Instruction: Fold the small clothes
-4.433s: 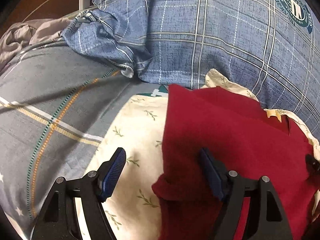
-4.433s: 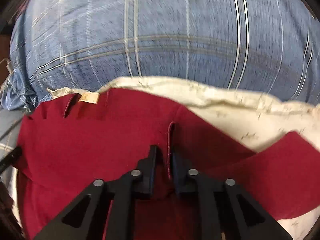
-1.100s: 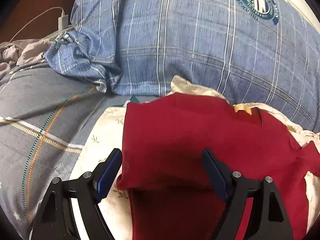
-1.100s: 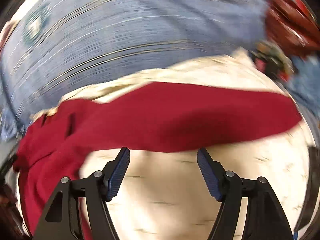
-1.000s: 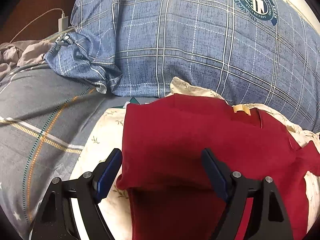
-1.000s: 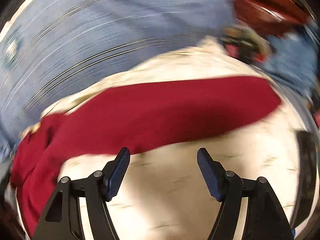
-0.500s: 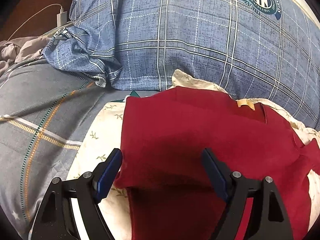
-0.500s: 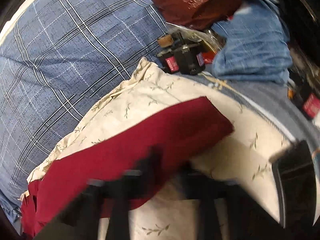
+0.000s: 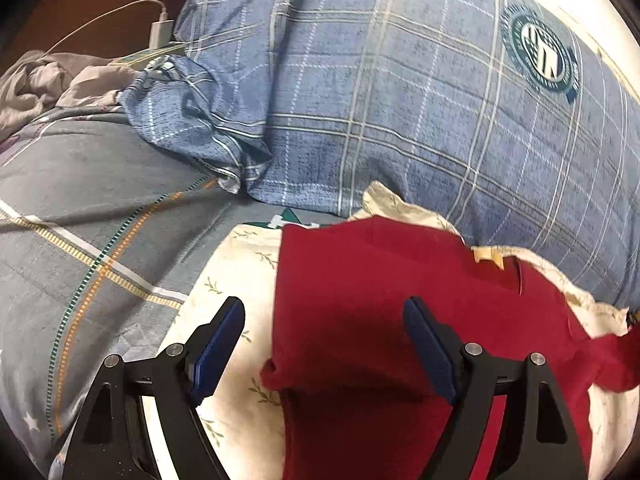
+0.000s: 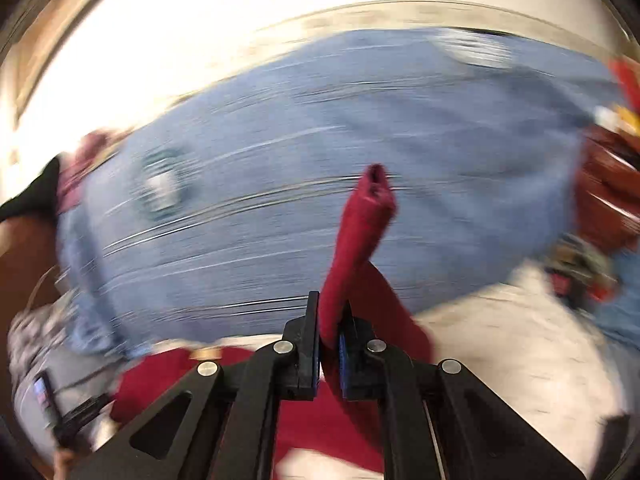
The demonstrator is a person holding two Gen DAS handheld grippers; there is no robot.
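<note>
While the red sleeve (image 10: 362, 232) is clamped in the right gripper (image 10: 329, 344) jaws and the left gripper (image 9: 324, 344) is held released, the sleeve should be laid flat across the red garment (image 9: 380, 304).

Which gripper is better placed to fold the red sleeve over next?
The right gripper: its jaws are already shut on the sleeve, lifted off the cream cloth. The left gripper is open over the red garment, holding nothing.
</note>
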